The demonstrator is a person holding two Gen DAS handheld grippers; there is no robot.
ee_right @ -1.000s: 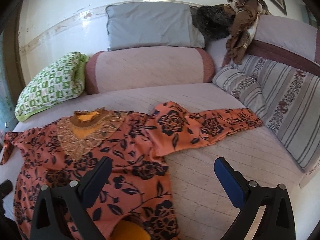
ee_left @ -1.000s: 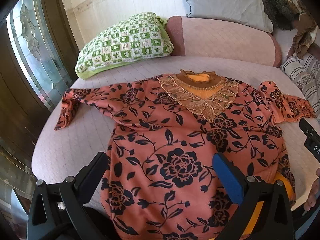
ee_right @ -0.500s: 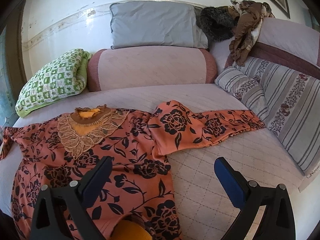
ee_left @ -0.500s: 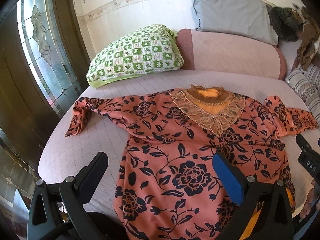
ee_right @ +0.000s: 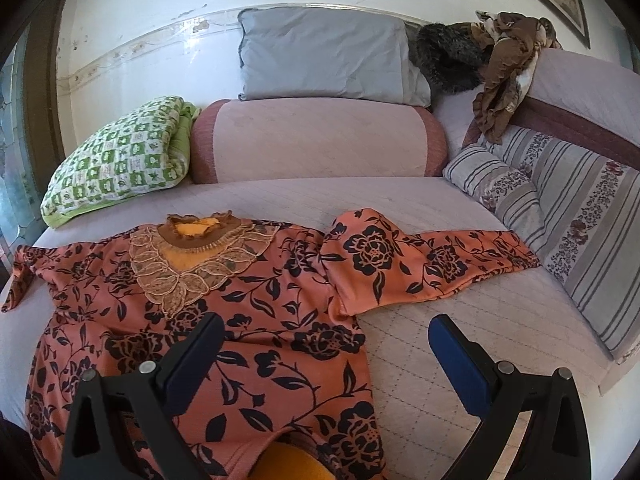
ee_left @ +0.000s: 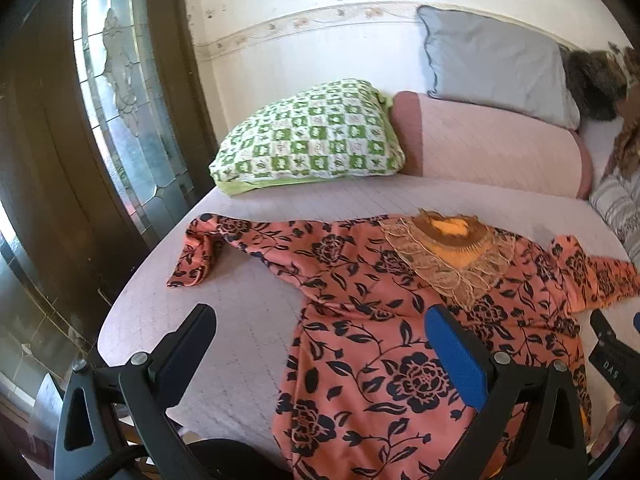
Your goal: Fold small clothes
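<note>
Floral blouse [ee_right: 256,320] flat on bed [ee_right: 460,340], beyond both grippers' spread, empty fingers [ee_left: 452,352], left [ee_left: 320,348], right [ee_right: 324,356]

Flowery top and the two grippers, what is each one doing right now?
Top: spread flat on the bed, unfolded.
Left sleeve: stretched out, end crumpled.
Right sleeve: stretched out sideways.
Left gripper: open, holding nothing.
Right gripper: open, holding nothing.

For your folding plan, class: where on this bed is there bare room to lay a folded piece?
Bare patches: below the left sleeve, out to the bed's edge; between the right sleeve and striped cushion; the strip before the bolster. The blouse crowds the middle.
</note>
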